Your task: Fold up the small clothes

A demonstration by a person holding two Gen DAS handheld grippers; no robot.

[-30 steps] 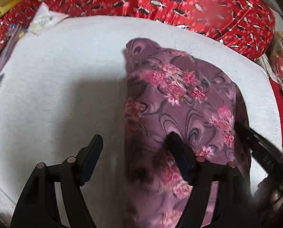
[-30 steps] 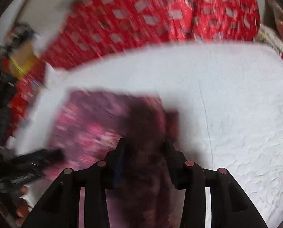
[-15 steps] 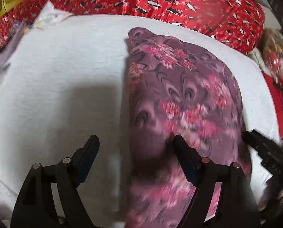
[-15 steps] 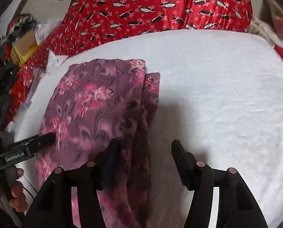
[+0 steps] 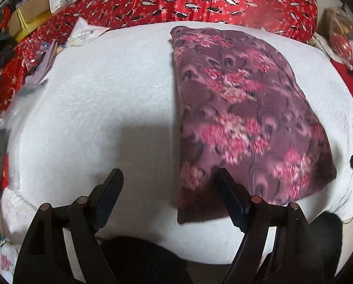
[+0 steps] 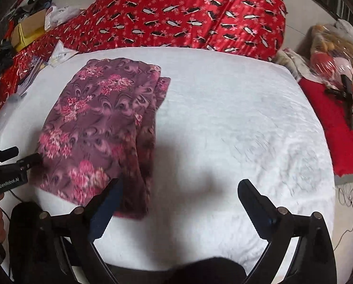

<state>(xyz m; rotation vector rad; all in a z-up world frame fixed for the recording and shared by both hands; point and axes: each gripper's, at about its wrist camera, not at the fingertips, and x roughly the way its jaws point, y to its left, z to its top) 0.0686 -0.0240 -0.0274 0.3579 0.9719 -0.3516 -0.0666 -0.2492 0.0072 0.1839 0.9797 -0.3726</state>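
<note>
Folded purple floral garment (image 6: 98, 127) lies on white pad (image 6: 235, 123).

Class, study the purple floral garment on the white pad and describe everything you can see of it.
The purple floral garment is thin-looking soft fabric, mauve with dark swirls and pink flower clusters. It lies folded flat into a long panel on the white pad, with layered edges showing along its right side. Both the left gripper and the right gripper are open, and neither grips it.
</note>
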